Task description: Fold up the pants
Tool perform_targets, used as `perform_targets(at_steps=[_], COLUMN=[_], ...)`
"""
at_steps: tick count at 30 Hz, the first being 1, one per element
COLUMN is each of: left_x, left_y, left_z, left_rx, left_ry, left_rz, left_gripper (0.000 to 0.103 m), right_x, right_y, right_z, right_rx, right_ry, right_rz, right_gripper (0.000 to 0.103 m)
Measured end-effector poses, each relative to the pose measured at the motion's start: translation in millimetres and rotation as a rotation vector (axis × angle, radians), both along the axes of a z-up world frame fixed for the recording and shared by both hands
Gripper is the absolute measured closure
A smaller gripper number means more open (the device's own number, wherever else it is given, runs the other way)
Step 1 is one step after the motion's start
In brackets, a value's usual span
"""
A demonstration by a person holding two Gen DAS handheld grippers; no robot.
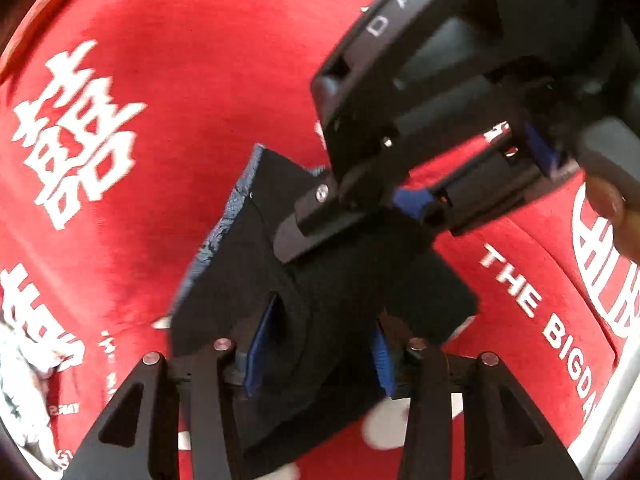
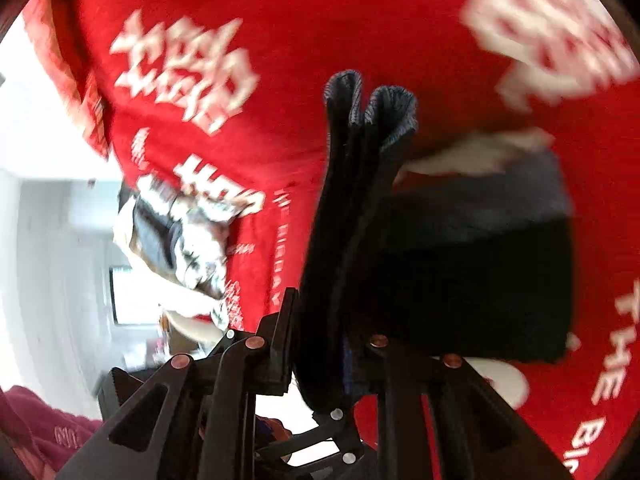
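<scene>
Dark folded pants [image 1: 256, 280] lifted above red cloth [image 1: 180, 80], pinched in left tongs [image 1: 316, 356] and right tongs [image 2: 320, 360].

The red cloth [image 1: 240, 80] carries white print: a large double-happiness character [image 1: 76, 136] and the words "THE BIGDA…" [image 1: 548, 328], cut off. The right gripper [image 1: 408, 196] body reads "DAS" [image 1: 404, 2].

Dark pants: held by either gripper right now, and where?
Both. The left gripper clamps the folded dark fabric pants at one edge; the right gripper pinches a bunched fold.

Bare red cloth [image 1: 224, 92] left of pants [image 1: 248, 264]; right gripper [image 1: 416, 200] crowding right.
</scene>
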State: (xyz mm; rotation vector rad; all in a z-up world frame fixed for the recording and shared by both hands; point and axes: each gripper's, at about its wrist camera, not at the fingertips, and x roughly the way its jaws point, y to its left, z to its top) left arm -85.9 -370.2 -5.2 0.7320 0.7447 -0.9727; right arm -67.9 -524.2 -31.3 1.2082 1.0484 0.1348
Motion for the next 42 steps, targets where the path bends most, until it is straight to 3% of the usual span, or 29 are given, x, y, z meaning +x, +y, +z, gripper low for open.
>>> perform_targets(at_steps=[5, 10, 12, 14, 16, 17, 21, 24, 25, 26, 28, 31, 34, 35, 36, 38, 40, 42], left_x=[-23.8, -24.3, -16.4, -1.4, 14.5, 28.1, 72.8, 103.6, 111.1, 114.8, 118.2, 121.5, 122.5, 121.7, 121.0, 124.1, 125.5, 129.2], left_y=[-24.7, -18.0, -9.5, 6.5, 22.6, 34.0, 65.3, 78.8, 80.9, 82.0, 84.7, 84.9, 85.8, 85.0, 85.5, 83.6, 83.6, 82.7], left_z=[-47.0, -48.7, -39.7, -24.5, -9.0, -4.7, -1.0, -25.8, -38.4, -46.3, -61.5, -68.6, -71.8, -72.6, -73.1, -74.7, -75.8, -77.6], left_rx=[0.128, 0.163, 0.162, 0.136, 0.116, 0.111, 0.121, 0.177, 0.201, 0.212, 0.223, 0.204, 0.205, 0.206, 0.208, 0.21, 0.21, 0.213], left_ry=[0.056, 0.067, 0.111, 0.178, 0.18, 0.179, 0.245, 0.29, 0.302, 0.308, 0.33, 0.352, 0.361, 0.361, 0.361, 0.363, 0.368, 0.376], left_rz=[-0.017, -0.045, -0.029, 0.02, 0.086, 0.123, 0.315, 0.426, 0.453, 0.471, 0.486, 0.497, 0.506, 0.504, 0.504, 0.503, 0.504, 0.507], left_gripper=[0.058, 0.051, 0.039, 0.024, 0.01, 0.002, 0.001, 0.001, 0.001, 0.001, 0.001, 0.001, 0.001, 0.001, 0.001, 0.001, 0.001, 0.001], right_x=[-45.8, -56.5, -50.5, -51.0, -43.4, -38.6, -25.9, -26.8, -26.9, -26.8, -31.3, -42.2, -39.6, -35.9, -31.3, -16.6, 2.8, 19.7], right_y=[-22.3, -26.2, -22.0, -21.9, -19.3, -15.6, -9.2, -8.5, -5.8, -2.1, -2.4, -7.7, -6.8, -5.3, -2.7, 7.7, 25.7, 47.2], right_z=[-59.7, -97.4, -100.4, -101.2, -90.1, -84.5, -60.4, -70.9, -76.2, -80.3, -77.6, -64.1, -41.3, -33.2, -25.1, -18.6, -25.5, -40.6], right_rx=[0.04, 0.126, 0.15, 0.145, 0.089, 0.055, -0.16, -0.301, -0.351, -0.378, -0.343, -0.314, -0.345, -0.361, -0.376, -0.404, -0.442, -0.469], right_ry=[0.096, 0.116, 0.143, 0.155, 0.161, 0.167, 0.206, 0.298, 0.339, 0.372, 0.35, 0.324, 0.287, 0.262, 0.23, 0.203, 0.201, 0.261], right_rz=[-0.101, -0.158, -0.146, -0.141, -0.111, -0.089, -0.013, 0.058, 0.081, 0.098, 0.054, -0.018, -0.048, -0.048, -0.04, -0.001, 0.077, 0.167], right_gripper=[0.083, 0.079, 0.066, 0.069, 0.091, 0.091, 0.092, 0.096, 0.103, 0.103, 0.103, 0.098, 0.096, 0.091, 0.084, 0.045, 0.046, 0.048])
